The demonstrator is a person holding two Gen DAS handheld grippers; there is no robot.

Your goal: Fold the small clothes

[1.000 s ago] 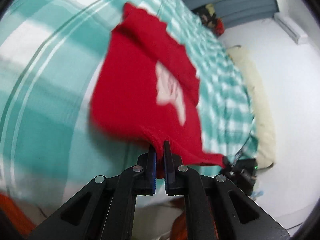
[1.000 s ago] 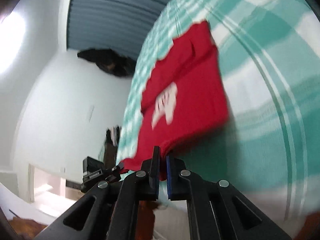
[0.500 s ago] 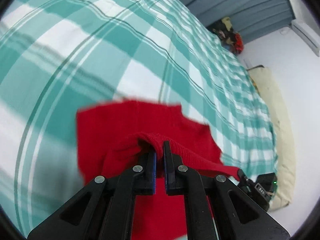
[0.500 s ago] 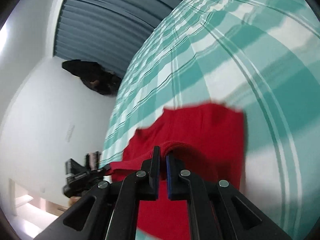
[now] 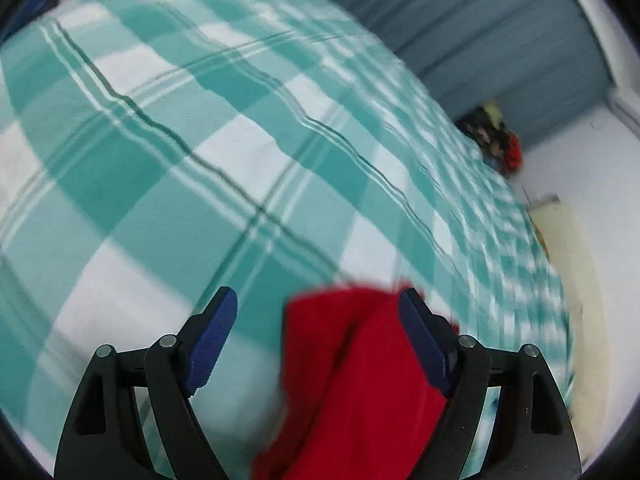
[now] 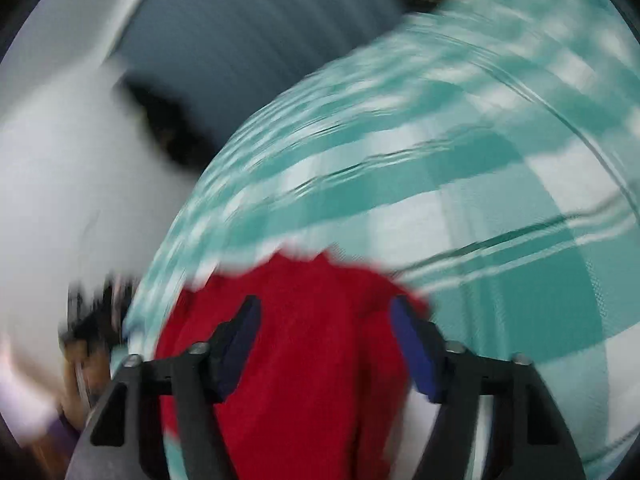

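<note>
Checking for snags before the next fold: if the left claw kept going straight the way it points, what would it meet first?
Probably the red garment, lying loose between the opening jaws of the left claw, then the teal checked bedspread beyond; blur leaves depth unclear.

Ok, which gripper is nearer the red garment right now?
Right, narrowly. The right gripper has the red garment filling the gap between its opening fingers; the left gripper has it off toward one opening finger. Neither grips it.

A teal-and-white checked bedspread [image 5: 208,184] covers the bed; behind it hang grey-blue curtains [image 5: 500,28] beside a white wall [image 5: 600,168], motion-blurred.
</note>
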